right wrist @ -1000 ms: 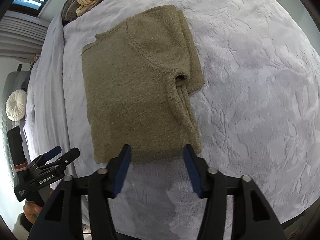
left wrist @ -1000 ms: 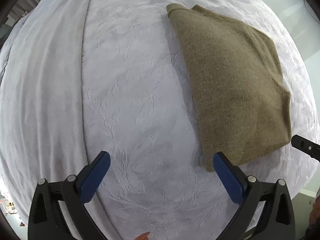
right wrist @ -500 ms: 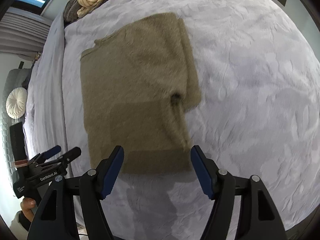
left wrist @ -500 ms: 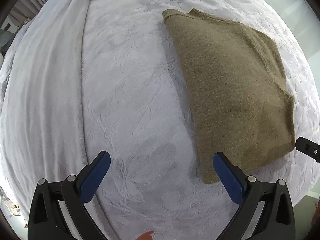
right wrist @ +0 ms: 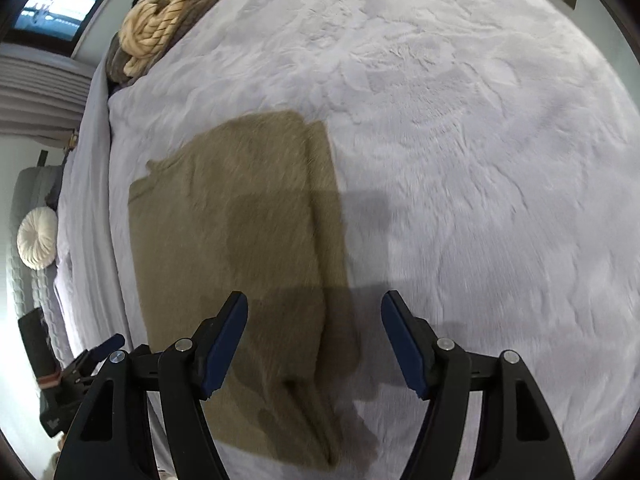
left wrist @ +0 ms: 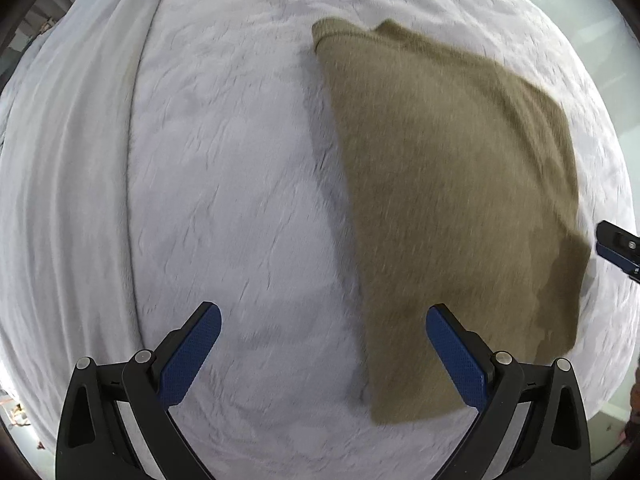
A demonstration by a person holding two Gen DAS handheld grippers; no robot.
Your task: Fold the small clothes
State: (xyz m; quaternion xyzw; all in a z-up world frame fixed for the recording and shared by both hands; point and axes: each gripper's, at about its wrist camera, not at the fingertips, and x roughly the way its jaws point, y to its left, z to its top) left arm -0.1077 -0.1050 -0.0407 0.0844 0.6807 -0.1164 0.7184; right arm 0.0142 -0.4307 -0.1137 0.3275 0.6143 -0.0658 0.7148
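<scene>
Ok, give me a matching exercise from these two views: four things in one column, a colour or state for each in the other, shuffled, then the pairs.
Things:
1. sweater
2. bedspread
3. rope-knot cushion
4. left gripper

Colour or state:
A. pale grey, embossed texture
B. cream, at the far edge of the bed
C. open, nothing between its blue pads
D. olive-brown, folded, lying flat

Pairs: 1-D, 2-A, 3-B, 4-C
</scene>
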